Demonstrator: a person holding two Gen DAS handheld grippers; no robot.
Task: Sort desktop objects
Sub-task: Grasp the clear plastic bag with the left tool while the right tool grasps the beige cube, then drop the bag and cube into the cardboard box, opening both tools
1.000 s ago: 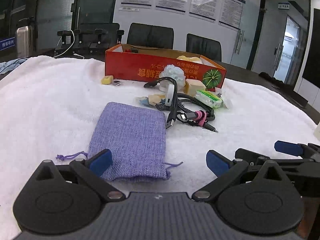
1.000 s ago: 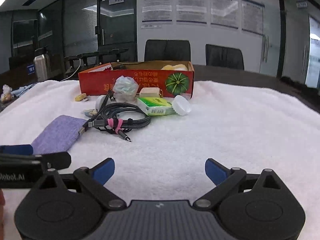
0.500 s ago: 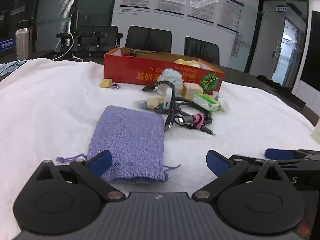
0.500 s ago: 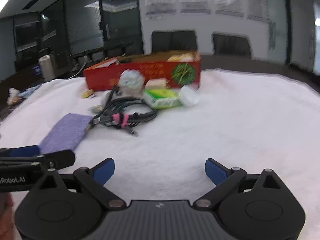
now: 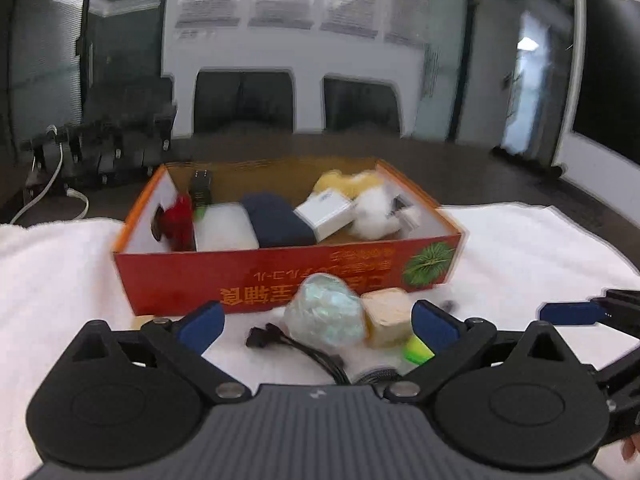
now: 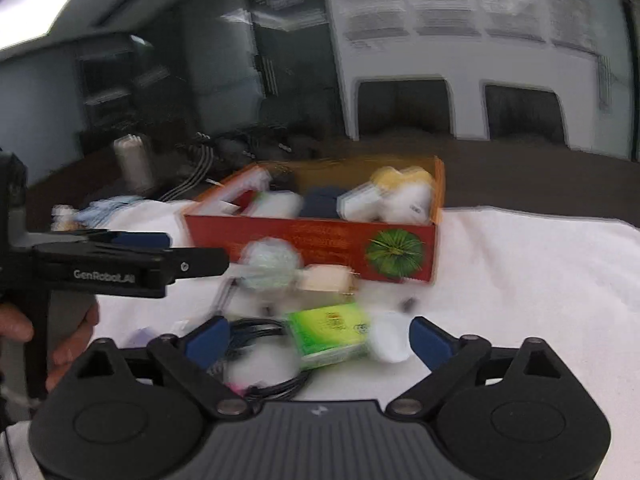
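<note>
A red cardboard box point(image 5: 280, 276) holding several items stands on the white towel; it also shows in the right wrist view point(image 6: 320, 246). In front of it lie a crinkly clear bag point(image 5: 326, 314), a beige block point(image 5: 386, 314), a black cable point(image 5: 296, 346) and a green packet point(image 6: 328, 334). My left gripper point(image 5: 316, 324) is open and empty above the bag. My right gripper point(image 6: 318, 338) is open and empty over the green packet, with a white cap point(image 6: 388, 336) beside it. Both views are blurred.
The white towel point(image 5: 52, 280) covers the table. Black chairs point(image 5: 244, 100) stand behind the dark table edge. A steel flask point(image 6: 132, 164) and cables lie at the far left. The left gripper's body point(image 6: 112, 268) crosses the right wrist view.
Both grippers have moved forward and up toward the red box. The purple pouch has dropped out of the left wrist view. Both grippers stay open.
</note>
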